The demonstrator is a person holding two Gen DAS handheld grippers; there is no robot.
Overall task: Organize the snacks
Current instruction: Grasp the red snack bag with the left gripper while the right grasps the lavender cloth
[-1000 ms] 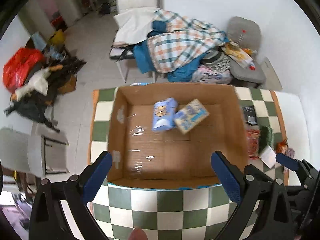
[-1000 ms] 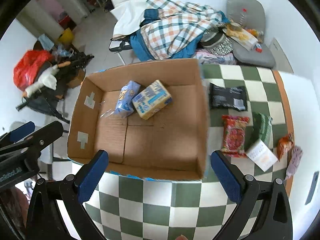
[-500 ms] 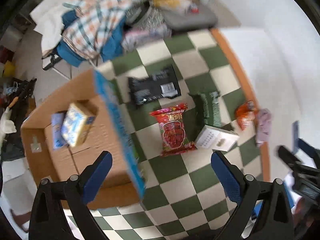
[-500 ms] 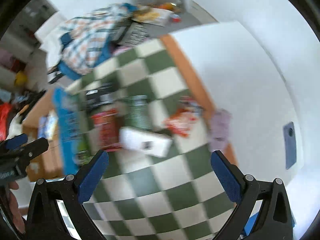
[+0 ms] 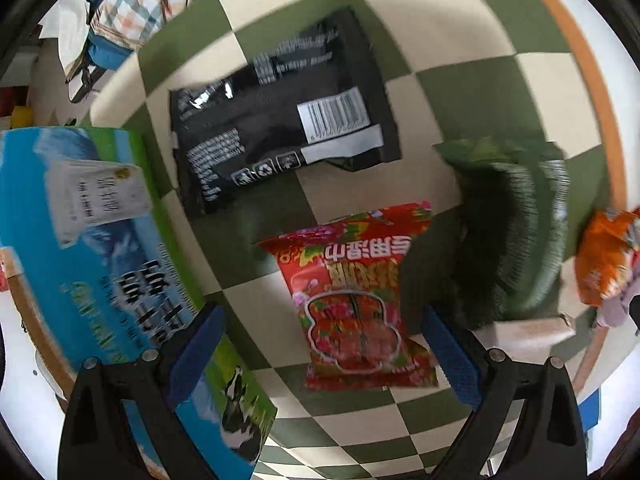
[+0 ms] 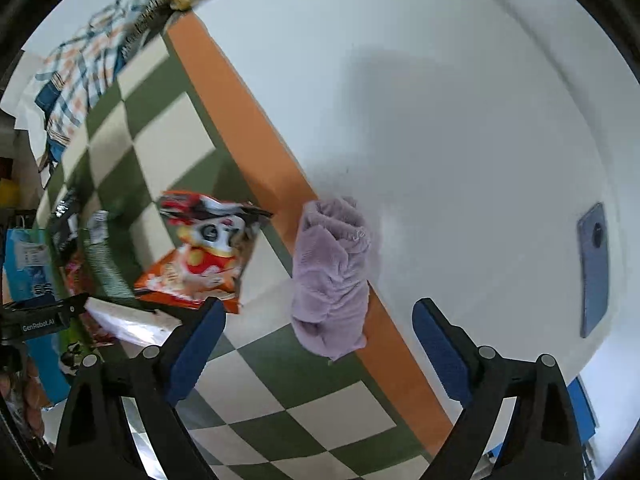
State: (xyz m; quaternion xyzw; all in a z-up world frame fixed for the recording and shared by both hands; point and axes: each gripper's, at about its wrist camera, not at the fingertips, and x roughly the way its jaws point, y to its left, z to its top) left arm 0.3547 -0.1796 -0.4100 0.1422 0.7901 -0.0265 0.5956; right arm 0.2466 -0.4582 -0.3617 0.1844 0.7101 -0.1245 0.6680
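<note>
The left gripper (image 5: 320, 356) hangs released, jaws wide, the red snack packet (image 5: 352, 300) lying on the checked tablecloth (image 5: 432, 32) between them, untouched. The right gripper (image 6: 318, 350), also empty, has just been narrowing its jaws around the purple cloth (image 6: 330, 276). To pick well, I'd lower the left squarely, centre the packet, and pinch its middle. Just beside lie a black packet (image 5: 280, 116) showing a barcode, a green packet (image 5: 516, 232) and the printed box (image 5: 92, 256). "GenRobot.AI" reads on the left gripper's body in the right view.
</note>
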